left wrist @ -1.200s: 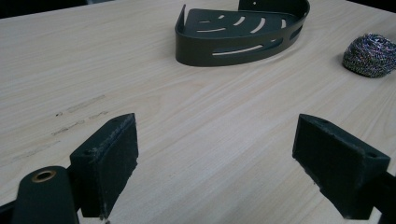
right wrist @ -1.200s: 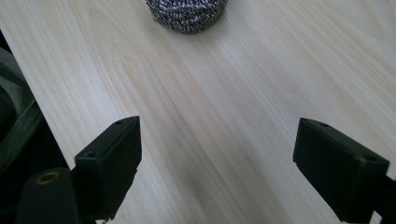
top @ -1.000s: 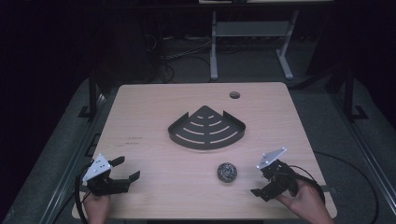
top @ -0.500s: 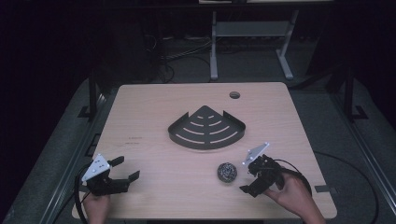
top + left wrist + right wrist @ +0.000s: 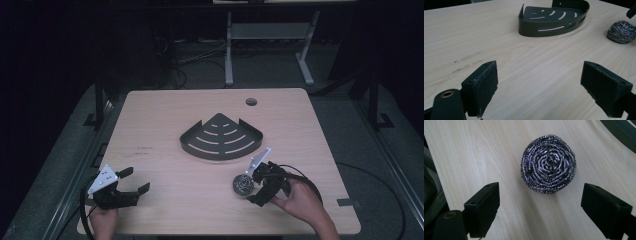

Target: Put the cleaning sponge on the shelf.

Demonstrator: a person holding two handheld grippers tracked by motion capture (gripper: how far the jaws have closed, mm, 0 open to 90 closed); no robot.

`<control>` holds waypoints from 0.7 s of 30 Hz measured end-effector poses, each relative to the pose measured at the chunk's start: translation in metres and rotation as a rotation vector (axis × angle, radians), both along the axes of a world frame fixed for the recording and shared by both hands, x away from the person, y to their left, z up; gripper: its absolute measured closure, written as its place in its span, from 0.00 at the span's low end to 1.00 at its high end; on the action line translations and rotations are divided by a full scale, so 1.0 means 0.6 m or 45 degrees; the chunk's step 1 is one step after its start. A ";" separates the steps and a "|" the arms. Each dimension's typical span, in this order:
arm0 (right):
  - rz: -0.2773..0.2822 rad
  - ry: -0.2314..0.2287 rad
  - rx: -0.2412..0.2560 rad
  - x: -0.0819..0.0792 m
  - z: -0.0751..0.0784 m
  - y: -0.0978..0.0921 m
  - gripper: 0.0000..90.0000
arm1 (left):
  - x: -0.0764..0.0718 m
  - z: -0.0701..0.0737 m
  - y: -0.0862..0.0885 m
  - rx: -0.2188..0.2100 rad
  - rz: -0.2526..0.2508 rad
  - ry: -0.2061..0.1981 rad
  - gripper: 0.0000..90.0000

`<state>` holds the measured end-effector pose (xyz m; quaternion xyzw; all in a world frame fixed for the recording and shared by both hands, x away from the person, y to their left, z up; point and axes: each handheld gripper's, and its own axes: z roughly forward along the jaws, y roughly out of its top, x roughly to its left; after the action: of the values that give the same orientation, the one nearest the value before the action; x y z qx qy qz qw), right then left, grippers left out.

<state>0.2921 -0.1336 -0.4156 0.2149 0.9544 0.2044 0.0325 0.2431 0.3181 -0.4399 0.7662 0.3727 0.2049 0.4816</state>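
Two claws: both spread.
Right claw (image 5: 254, 186): has closed in on steel scourer (image 5: 242, 184); grasp likely next.
Left claw (image 5: 134, 181): unmoved, idle.

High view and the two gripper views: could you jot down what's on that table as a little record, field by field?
surface: wooden table with a round hole near its far edge
main thing: steel wool scrubber, round, lying on the table, untouched
other thing: dark corner shelf with slots, beyond the scrubber
right gripper: open, just beside the scrubber, jaws aimed at it
left gripper: open, at the near left, holding nothing
likely next move: the right gripper closes on the scrubber
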 end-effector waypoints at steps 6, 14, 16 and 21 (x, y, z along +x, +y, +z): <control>0.013 0.010 -0.009 0.010 0.000 0.014 0.17 | 0.000 0.001 0.001 0.002 -0.001 -0.003 0.15; 0.024 0.026 -0.010 0.022 -0.003 0.030 0.17 | 0.000 0.001 0.002 0.002 -0.002 -0.006 0.15; 0.036 0.032 -0.006 0.026 -0.007 0.035 0.17 | -0.001 0.001 0.002 0.002 -0.003 -0.007 0.15; 0.032 0.044 -0.004 0.033 -0.013 0.040 0.17 | -0.001 0.001 0.002 0.001 -0.003 -0.006 0.15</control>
<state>0.3119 -0.1097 -0.4233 0.2062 0.9578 0.1997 0.0137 0.2427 0.3195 -0.4390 0.7664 0.3706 0.2062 0.4825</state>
